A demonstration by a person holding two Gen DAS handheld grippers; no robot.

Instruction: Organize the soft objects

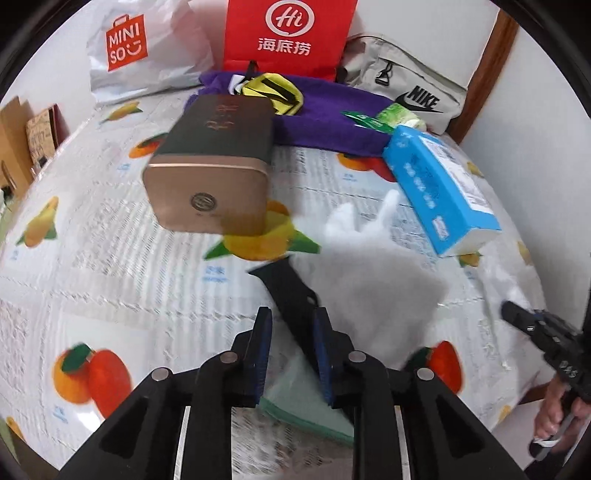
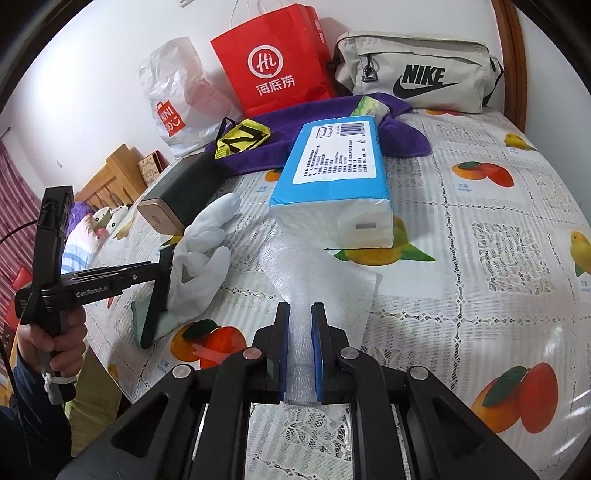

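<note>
**Right tool pinches the wrap; left tool sits at the glove's cuff**

The right tool point(image 2: 300, 325) has its jaws drawn almost together on a strip of clear bubble wrap point(image 2: 314, 273). The strip runs up between the blue pads, and the rest of the sheet lies flat on the tabletop point(image 2: 480, 258) just beyond them. The right hand point(image 1: 557, 410) grips its handle at the near right edge.

The left tool point(image 1: 293, 332) points steeply down, its jaws set to a narrow gap. A white glove point(image 1: 369, 277) with a green cuff lies at its tips, the cuff under the pads and the fingers reaching far and right. A dark shape shows in the gap. Whether the pads actually pinch the glove cannot be told. The left hand point(image 2: 51, 343) holds this tool off the tabletop's near left edge.

Just beyond the wrap lies a blue tissue pack point(image 2: 332, 177), its white end facing near. Left of it, beside the glove's fingers, is a dark box point(image 1: 207, 177) with a gold end. Behind both, a purple towel point(image 2: 280, 147) is spread out with a yellow pouch point(image 1: 273, 92) on it. Along the far wall stand a white bag point(image 1: 147, 48), a red bag point(image 1: 288, 33) and a Nike bag point(image 2: 417, 70), left to right.
</note>
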